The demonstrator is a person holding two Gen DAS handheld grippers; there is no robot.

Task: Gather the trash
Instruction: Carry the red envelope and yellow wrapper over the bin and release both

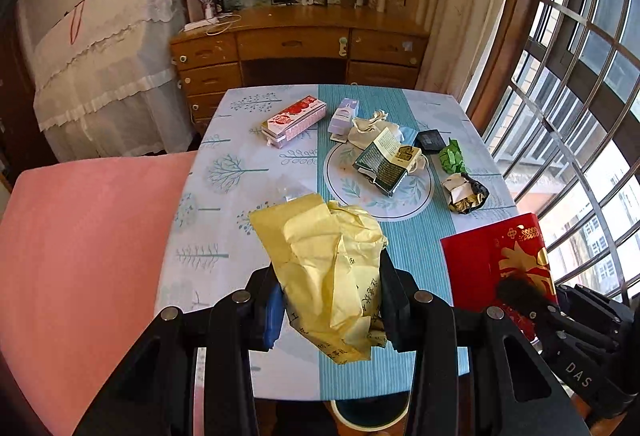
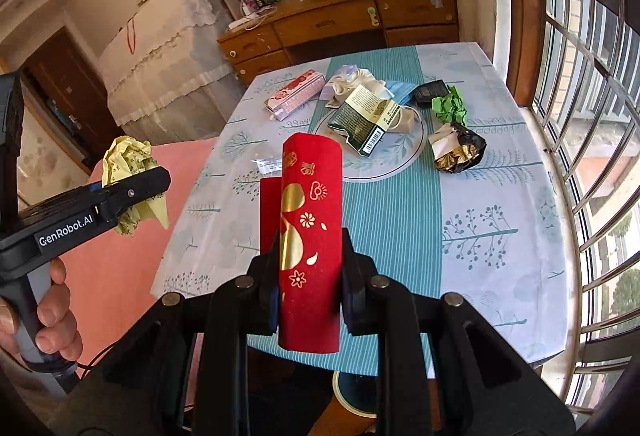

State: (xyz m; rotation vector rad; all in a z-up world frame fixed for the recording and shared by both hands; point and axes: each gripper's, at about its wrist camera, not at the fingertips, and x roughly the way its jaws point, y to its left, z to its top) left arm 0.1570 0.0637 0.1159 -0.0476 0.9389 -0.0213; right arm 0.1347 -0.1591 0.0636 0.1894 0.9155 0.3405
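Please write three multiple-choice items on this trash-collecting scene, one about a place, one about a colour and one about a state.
1. Where does the dark green carton lie?
A. on the round plate
B. on the pink chair
C. on the wooden desk

2. What colour is the paper in the left gripper?
A. blue
B. pale yellow
C. white

3. What state is the right gripper in?
A. open and empty
B. shut on nothing
C. shut on the red envelope

Answers:
1 A, the carton rests across the round plate on the table.
2 B, the crumpled yellow paper is clamped between its fingers.
3 C, both fingers press the sides of the bowed red envelope.
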